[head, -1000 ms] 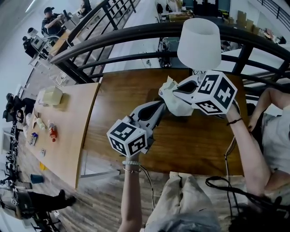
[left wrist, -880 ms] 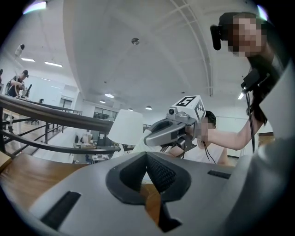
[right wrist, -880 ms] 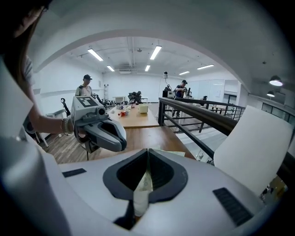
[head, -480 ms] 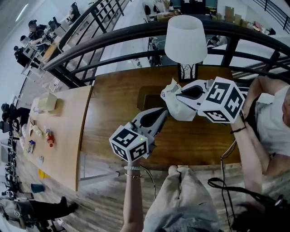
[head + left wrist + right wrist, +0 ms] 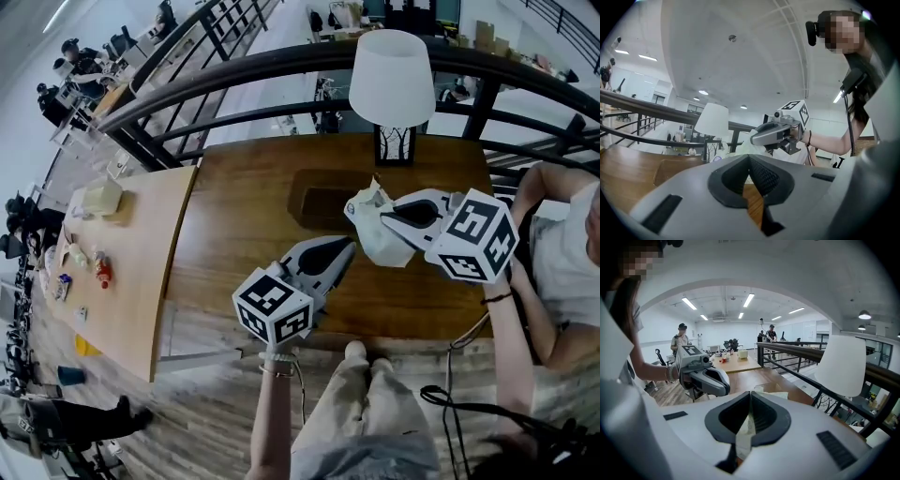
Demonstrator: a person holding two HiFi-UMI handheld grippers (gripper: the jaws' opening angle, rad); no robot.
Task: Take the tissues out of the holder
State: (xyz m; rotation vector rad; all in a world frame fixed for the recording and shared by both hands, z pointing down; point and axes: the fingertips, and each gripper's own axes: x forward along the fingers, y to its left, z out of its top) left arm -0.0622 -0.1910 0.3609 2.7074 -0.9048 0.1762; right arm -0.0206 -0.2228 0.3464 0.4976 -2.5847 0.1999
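Right gripper (image 5: 750, 401): jaws pressed together on a crumpled white tissue (image 5: 382, 242). The right gripper view shows a strip of it pinched between the pads. The rest hangs in a loose bunch under the tips, off the wooden table (image 5: 234, 234), just right of the holder (image 5: 314, 202).

Left gripper (image 5: 343, 249): jaws pressed together with nothing between them. It sits low over the table, near the holder's front edge and not touching it.

The holder is a shallow dark wooden box in front of the lamp (image 5: 392, 80). The right gripper view shows something pale at its top, probably more tissue, but I can't confirm.

My read is that this tissue is out and the step in hand is carrying it clear and setting it down. To do that well:
- Don't relax the pinch until the bunch rests on bare table. It's light and will drift.
- Put it down well apart from the holder so the trailing edge doesn't fall back in.
- Stay clear of the lamp shade and base on the far side.
- For the next pull, rest the left gripper on the holder rim. The box looks light and may lift with the tissue.
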